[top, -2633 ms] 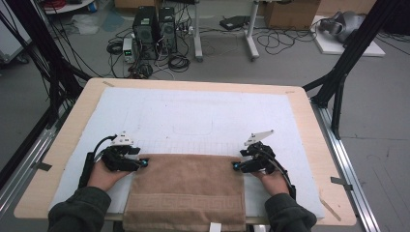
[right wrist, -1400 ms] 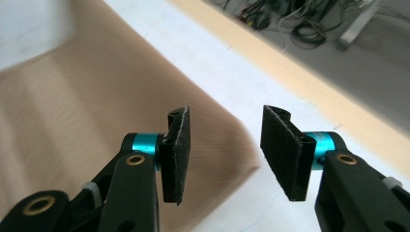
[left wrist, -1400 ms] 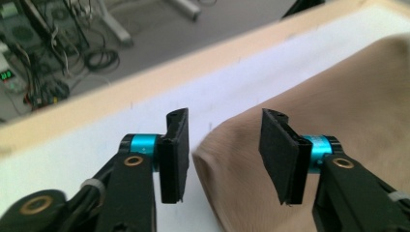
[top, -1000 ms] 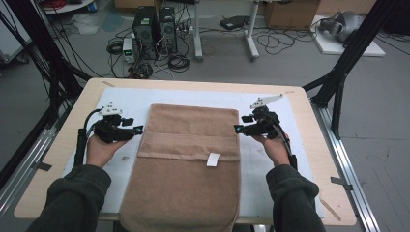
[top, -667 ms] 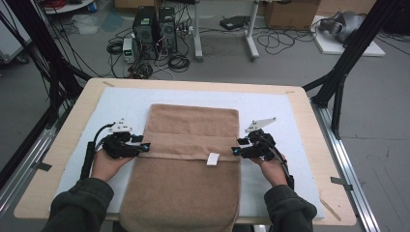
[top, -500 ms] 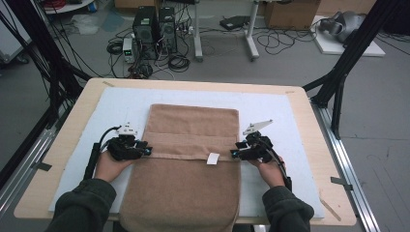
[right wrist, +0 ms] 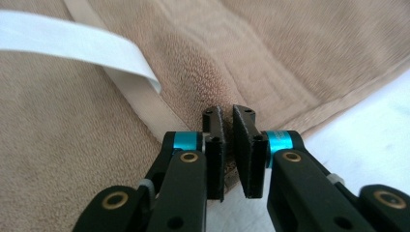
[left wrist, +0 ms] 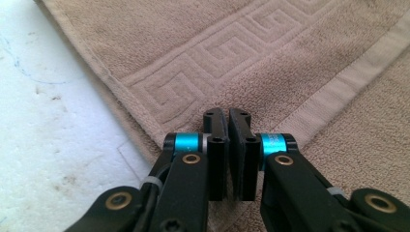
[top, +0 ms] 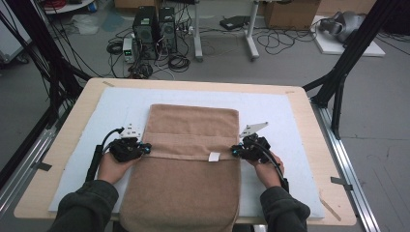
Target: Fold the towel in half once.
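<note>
High view: pinching towel (top: 193, 145) corners with nearly closed left gripper (top: 145, 147) and right gripper (top: 233, 151), likely for folding evenly.

Both grippers are black, with flat black jaws on cyan collars and brass-coloured screws along their arms. The left gripper (top: 129, 149) trails a black cable; the right gripper (top: 249, 149) carries a grey three-cornered plate. The person wears dark green sleeves (top: 87, 208).
</note>
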`<state>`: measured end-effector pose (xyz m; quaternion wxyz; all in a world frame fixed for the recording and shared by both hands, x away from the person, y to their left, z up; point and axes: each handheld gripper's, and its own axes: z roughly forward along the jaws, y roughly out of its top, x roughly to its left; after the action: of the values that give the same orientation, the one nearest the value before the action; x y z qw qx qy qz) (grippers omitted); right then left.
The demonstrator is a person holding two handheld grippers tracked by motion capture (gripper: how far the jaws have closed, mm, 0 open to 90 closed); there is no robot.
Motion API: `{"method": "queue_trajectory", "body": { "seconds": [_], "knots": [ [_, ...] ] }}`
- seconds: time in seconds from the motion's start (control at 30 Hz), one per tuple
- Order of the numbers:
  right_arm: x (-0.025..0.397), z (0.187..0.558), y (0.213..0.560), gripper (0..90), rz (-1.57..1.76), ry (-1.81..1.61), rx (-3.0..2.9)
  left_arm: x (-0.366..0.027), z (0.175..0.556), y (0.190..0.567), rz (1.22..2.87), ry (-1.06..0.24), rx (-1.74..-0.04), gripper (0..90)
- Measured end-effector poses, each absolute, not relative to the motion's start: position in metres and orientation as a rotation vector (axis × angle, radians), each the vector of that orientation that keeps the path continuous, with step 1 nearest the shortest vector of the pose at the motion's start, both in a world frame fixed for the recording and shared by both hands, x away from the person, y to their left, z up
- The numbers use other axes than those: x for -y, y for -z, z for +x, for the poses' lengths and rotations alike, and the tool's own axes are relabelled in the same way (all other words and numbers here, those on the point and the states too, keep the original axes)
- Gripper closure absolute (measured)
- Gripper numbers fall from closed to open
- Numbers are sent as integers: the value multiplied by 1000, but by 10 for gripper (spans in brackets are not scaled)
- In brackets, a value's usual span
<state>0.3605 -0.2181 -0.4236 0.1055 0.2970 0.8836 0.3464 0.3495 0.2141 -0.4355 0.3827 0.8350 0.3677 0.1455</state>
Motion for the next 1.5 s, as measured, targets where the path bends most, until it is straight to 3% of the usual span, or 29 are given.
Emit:
{"method": "queue_trajectory", "body": {
  "seconds": [0.3, 0.5, 0.67, 0.93, 1.0, 1.03, 1.13, 1.23, 1.5],
  "knots": [
    [224, 359, 397, 836, 862, -1158, -2543, -232, 347, 408, 1973, -342, -967, 865],
    [219, 347, 380, 831, 793, -1160, -2579, -236, 331, 396, 1986, -346, -940, 866],
    [220, 324, 379, 831, 754, -1195, -2611, -240, 297, 397, 1990, -340, -899, 866],
    [224, 253, 380, 836, 619, -1265, -2736, -251, 216, 400, 2060, -300, -810, 865],
    [224, 236, 375, 788, 548, -1275, -2767, -252, 197, 396, 2070, -269, -762, 785],
    [225, 230, 371, 630, 529, -1307, -2774, -251, 191, 394, 2091, -278, -751, 689],
    [228, 236, 371, 559, 548, -1308, -2753, -250, 199, 393, 2099, -307, -746, 556],
    [232, 280, 382, 448, 712, -1188, -2677, -244, 235, 395, 2073, -340, -754, 510],
    [232, 374, 401, 377, 929, -1137, -2605, -234, 319, 410, 2040, -404, -895, 446]
  ]
}}
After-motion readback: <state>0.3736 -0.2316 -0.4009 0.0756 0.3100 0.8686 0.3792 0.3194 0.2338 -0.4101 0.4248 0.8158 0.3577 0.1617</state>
